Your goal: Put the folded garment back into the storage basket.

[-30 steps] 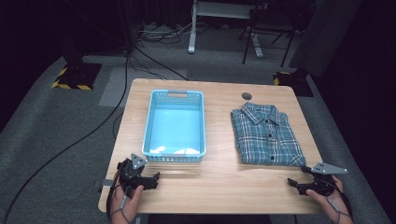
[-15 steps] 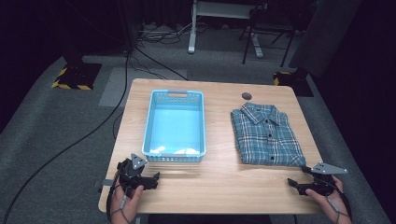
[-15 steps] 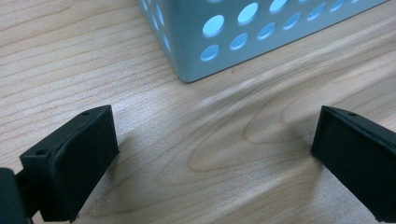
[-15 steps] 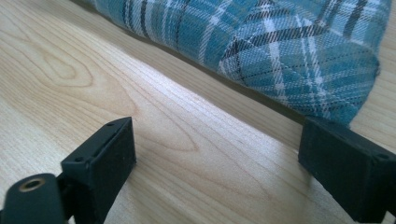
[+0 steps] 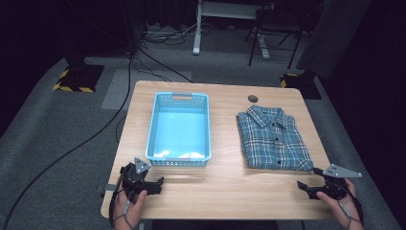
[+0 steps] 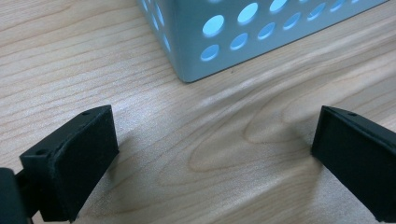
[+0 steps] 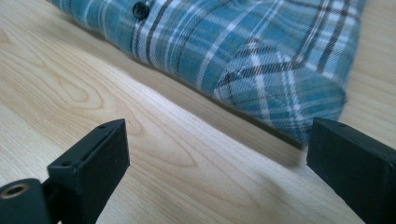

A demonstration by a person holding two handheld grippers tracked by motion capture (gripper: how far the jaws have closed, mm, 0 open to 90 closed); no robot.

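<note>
Shirt's (image 7: 261,51) far half is getting cut off in the right gripper view; basket (image 6: 261,32) is showing just a corner in the left gripper view. Nothing is shifting since earlier frames. Left tool (image 5: 152,186) sitting at 7 o'clock on the surface (image 5: 225,187), jaws spread, empty. Right tool (image 5: 306,188) at 5 o'clock, jaws spread, empty. Folded blue plaid shirt (image 5: 273,138) lying at 3 o'clock, light-blue basket (image 5: 152,134) center-left.

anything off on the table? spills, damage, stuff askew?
Nothing stands out. The folded plaid shirt lies flat and square on the wooden table, the blue basket sits upright beside it, apart. Both tongs, left and right, are open near the front edge, holding nothing.
</note>
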